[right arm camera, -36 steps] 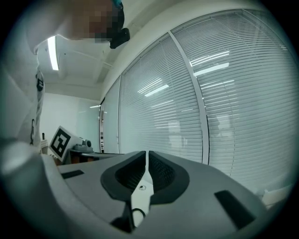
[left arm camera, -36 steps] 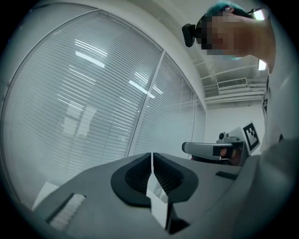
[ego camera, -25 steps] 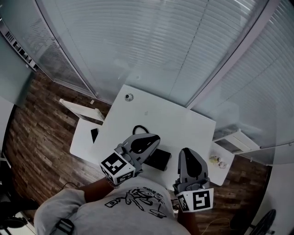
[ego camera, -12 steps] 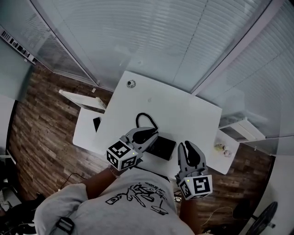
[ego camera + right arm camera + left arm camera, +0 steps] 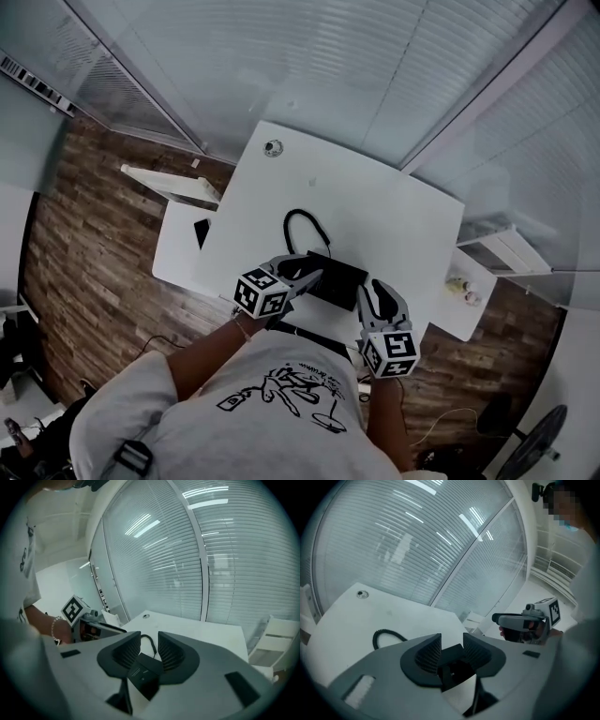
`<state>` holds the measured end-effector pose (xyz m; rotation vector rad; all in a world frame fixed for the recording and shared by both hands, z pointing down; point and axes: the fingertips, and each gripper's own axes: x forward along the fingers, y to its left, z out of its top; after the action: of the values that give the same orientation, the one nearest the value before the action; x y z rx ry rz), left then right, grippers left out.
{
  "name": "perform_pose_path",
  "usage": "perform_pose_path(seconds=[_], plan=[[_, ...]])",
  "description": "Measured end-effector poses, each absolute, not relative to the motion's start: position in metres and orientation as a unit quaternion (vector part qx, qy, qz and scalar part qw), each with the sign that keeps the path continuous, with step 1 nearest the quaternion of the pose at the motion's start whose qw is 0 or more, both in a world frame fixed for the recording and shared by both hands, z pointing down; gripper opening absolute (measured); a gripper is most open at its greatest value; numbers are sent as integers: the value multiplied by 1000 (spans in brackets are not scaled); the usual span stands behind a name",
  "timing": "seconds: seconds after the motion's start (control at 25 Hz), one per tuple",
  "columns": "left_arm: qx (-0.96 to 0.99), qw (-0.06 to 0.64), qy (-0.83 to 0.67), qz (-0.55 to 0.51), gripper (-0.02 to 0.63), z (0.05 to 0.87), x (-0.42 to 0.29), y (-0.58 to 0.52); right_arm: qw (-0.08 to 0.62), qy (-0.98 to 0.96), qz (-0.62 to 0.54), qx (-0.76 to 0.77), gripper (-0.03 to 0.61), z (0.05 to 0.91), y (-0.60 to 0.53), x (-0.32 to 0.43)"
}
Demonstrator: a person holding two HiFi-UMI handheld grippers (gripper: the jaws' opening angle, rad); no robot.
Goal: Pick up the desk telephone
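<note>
The black desk telephone (image 5: 339,278) lies on the white table (image 5: 394,220) near its front edge, its coiled cord (image 5: 302,225) looping away behind it. My left gripper (image 5: 307,272) is at the phone's left end, my right gripper (image 5: 373,292) at its right front corner. Both sets of jaws are opening. In the left gripper view the phone (image 5: 457,667) shows dark in the gap of the left gripper (image 5: 452,644). In the right gripper view the phone (image 5: 143,674) sits low between the parted pads of the right gripper (image 5: 144,648). No pad presses on it.
A round cable grommet (image 5: 273,147) sits at the table's far corner. A lower white side table (image 5: 173,253) with a small black object (image 5: 202,232) stands at the left, and a white shelf (image 5: 478,291) with small items at the right. Glass walls with blinds close the back.
Both grippers have come down from above the table to the phone's two ends, and their jaws have gone from shut to parted.
</note>
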<state>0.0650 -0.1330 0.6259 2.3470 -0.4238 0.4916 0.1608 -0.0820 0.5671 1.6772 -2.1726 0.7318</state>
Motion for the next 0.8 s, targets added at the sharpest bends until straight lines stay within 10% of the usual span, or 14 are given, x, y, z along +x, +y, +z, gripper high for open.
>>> perform_pose_path(seconds=[0.8], plan=[[814, 473, -183, 284, 261, 790, 38, -106, 185, -702, 413, 550, 194, 717, -52, 165]])
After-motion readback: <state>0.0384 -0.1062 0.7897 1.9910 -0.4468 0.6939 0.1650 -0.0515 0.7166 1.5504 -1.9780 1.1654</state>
